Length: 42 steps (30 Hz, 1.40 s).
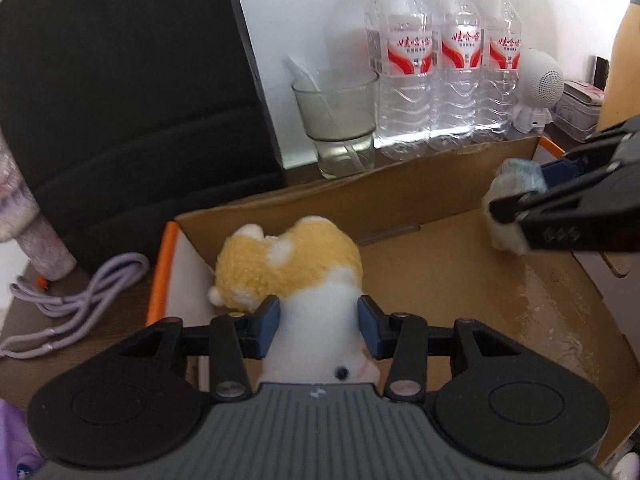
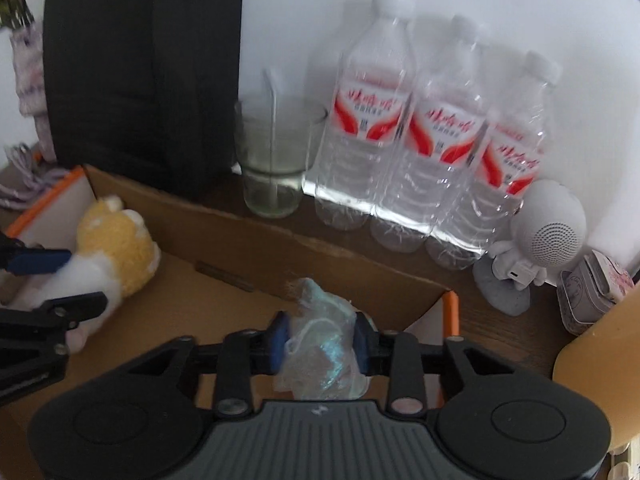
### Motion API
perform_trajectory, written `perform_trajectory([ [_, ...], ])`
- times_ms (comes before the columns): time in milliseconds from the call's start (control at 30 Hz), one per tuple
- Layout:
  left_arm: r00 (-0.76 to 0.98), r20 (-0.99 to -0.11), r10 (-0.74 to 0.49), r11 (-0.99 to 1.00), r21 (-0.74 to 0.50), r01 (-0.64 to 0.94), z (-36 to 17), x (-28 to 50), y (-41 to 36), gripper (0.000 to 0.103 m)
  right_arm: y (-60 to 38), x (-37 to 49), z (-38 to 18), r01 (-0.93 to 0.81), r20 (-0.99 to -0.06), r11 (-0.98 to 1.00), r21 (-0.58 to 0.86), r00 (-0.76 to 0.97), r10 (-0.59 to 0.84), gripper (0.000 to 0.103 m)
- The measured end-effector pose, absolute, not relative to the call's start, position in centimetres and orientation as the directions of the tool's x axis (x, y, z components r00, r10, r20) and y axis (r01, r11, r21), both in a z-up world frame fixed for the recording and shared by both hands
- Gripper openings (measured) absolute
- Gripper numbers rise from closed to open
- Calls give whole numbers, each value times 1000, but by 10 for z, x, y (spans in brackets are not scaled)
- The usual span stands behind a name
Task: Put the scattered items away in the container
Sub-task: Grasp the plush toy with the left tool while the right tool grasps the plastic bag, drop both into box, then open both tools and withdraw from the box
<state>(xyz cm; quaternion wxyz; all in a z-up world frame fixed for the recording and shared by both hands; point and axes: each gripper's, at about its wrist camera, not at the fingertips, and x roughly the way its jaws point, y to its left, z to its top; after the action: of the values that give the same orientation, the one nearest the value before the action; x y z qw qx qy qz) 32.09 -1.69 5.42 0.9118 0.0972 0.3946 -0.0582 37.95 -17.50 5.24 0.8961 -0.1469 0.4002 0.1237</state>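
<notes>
Left wrist view: left gripper (image 1: pixel 319 322) grasped plush toy (image 1: pixel 292 268) at box (image 1: pixel 400 184) nine o'clock; right gripper (image 2: pixel 320 340) clenched wrapped bundle (image 2: pixel 320 356). Each best lowered before release.

Fluffy cloth plush (image 1: pixel 296 260), matt brown cardboard box (image 1: pixel 420 280), crinkly clear plastic bag (image 2: pixel 320 348), glossy plastic bottles (image 1: pixel 452 80), smooth glass (image 1: pixel 340 120)

Home desk: water bottles (image 1: pixel 456 60), astronaut speaker (image 1: pixel 536 88).
</notes>
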Motion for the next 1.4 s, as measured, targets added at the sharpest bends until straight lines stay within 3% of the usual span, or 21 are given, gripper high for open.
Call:
perform_trajectory([
  [67,681,-731,-43,981,99,169,63,321,-11,58,-171,382,48,-328,-764,923,-199,642,63,44],
  [133,684,-728,-57,985,72,158,73,319,-4,59,-171,379,54,-324,-755,924,-203,653,63,61],
  [233,685,-726,-57,992,36,121,93,319,5,73,-180,373,77,-314,-734,940,-135,668,118,83],
  [300,667,-743,-56,997,-3,81,105,315,14,88,-192,370,95,-278,-735,959,-49,660,154,90],
  [400,613,-788,-48,999,-51,12,114,308,25,96,-213,363,116,-201,-757,972,124,613,224,95],
  [500,601,-799,-31,998,-60,-28,121,290,25,101,-227,348,127,-144,-789,956,257,540,293,95],
  [633,660,-751,-14,1000,-14,5,140,251,14,103,-227,317,137,-133,-810,952,275,502,304,95],
  [767,830,-556,48,997,77,-6,160,194,-1,103,-219,266,147,-168,-760,963,209,592,268,95],
  [833,902,-430,39,997,79,-5,164,163,-6,103,-216,232,154,-210,-655,961,179,703,275,95],
  [967,973,-225,48,994,104,-25,158,115,-15,103,-220,158,148,-325,-332,940,107,879,342,103],
  [1033,975,-219,32,996,91,-12,152,105,-14,103,-225,139,140,-343,-271,934,94,894,356,103],
  [1233,963,-269,30,999,19,-26,138,84,-3,103,-229,114,130,-288,-254,954,83,919,300,103],
  [1400,960,-274,58,998,42,-48,125,28,7,103,-224,58,121,-310,-245,949,53,917,314,103],
])
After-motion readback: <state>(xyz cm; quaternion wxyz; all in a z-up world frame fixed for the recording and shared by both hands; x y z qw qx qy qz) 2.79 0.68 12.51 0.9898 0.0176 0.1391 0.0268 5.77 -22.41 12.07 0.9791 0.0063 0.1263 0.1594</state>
